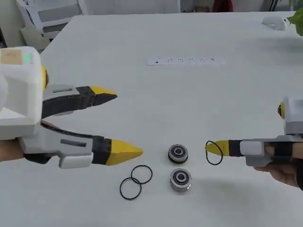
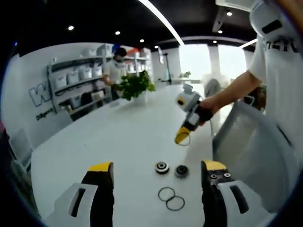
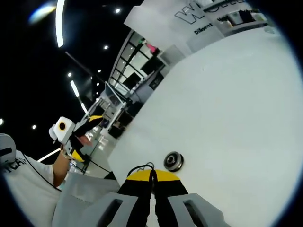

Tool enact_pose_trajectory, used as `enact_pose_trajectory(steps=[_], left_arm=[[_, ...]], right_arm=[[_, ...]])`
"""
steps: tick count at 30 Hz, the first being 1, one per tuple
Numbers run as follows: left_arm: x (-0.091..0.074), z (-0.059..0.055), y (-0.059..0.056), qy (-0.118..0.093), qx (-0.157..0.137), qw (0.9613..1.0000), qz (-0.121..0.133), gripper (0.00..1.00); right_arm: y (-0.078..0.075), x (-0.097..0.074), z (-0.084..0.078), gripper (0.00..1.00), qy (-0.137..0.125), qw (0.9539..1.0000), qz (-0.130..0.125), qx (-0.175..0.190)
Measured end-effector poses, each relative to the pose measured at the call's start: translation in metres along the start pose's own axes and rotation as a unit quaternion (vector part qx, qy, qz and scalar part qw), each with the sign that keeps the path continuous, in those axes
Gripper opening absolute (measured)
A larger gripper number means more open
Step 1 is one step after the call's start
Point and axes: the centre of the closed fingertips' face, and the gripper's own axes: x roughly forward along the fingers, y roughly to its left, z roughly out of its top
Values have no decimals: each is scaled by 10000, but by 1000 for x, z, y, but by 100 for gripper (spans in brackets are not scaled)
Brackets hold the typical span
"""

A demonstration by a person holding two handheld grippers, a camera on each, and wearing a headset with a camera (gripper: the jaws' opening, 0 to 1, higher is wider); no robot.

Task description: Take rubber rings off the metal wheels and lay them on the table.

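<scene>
Nearest, two rubber rings are laid overlapping on the table, left of the near wheel; the far wheel sits just behind. A third ring is pinched in the closed right hand-held gripper, above the table. Left hand-held gripper is held wide apart, empty. Step judged: lay-down; next, ring to be lowered beside the others & released.

On the worktop we see a near wheel just before a far wheel. Two overlapping rings lie left of the near wheel. Right of the far wheel, our right gripper holds a third ring.
</scene>
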Motion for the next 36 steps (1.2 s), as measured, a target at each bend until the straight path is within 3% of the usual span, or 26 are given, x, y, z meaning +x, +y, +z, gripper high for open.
enact_pose_trajectory(steps=[7,12,16,19,22,31,36], left_arm=[[-26,-16,1,-33,-234,9993,303,85],[-38,-34,-4,211,-181,9985,462,88],[-47,-46,-5,210,-373,9972,607,92],[-50,-59,-4,361,-450,9954,761,93],[-54,-67,-5,383,-572,9939,857,97],[-66,-68,-1,97,-785,9908,1094,100],[-68,-69,-4,109,-910,9898,1089,100]], right_arm=[[11,-7,10,0,-166,9998,14,-67],[21,-7,17,0,-291,9995,120,-11],[29,-6,20,0,-338,9993,156,-51],[35,-4,27,0,-477,9986,222,-5],[45,-1,33,0,-534,9980,330,-27],[59,25,28,0,-232,9982,391,-389],[62,39,22,0,-54,9979,371,-528]])
